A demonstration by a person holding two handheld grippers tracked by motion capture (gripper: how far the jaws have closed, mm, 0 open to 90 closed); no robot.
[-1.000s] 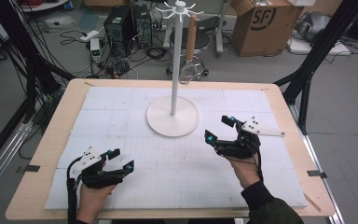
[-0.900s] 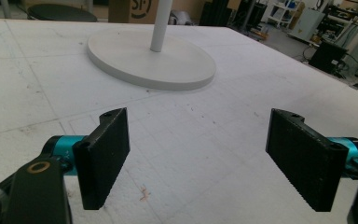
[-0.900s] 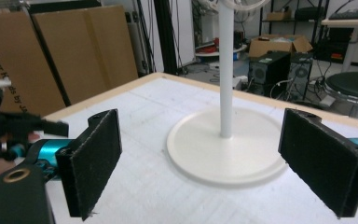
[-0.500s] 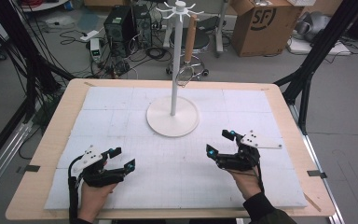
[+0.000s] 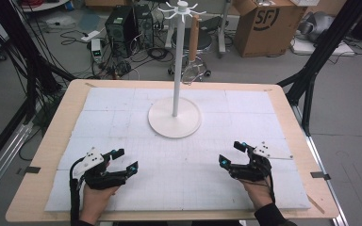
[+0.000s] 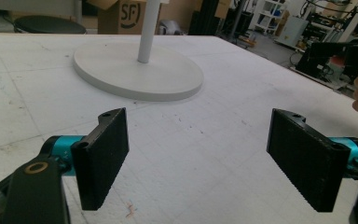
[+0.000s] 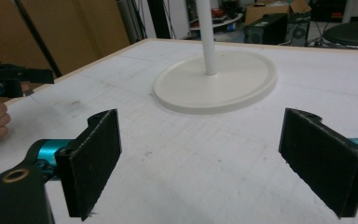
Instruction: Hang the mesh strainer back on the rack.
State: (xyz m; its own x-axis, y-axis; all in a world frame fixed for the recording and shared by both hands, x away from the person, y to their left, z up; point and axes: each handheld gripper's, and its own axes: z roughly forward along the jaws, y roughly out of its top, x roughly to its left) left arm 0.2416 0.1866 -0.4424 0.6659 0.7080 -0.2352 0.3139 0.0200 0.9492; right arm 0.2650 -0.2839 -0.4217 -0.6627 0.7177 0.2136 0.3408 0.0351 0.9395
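Even, soft overhead light fills the room; the white padded desk (image 5: pixel 122 122) shows bright, with faint shadows. Both gripper views blur close up and bend at the edges.

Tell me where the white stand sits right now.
In the high view the white stand sits at the middle of the table's far half, ahead of and between the left gripper and right gripper, touching neither.

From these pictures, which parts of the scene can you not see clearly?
- White stand: both gripper views cut the pole at the top edge, so its hooks are missing there.
- The thing hanging from a hook, high view: too small and blurred to name.
- Left gripper and right gripper, high view: the hands cover their handles.
- The person, high view: cut off by the bottom edge above the forearms.
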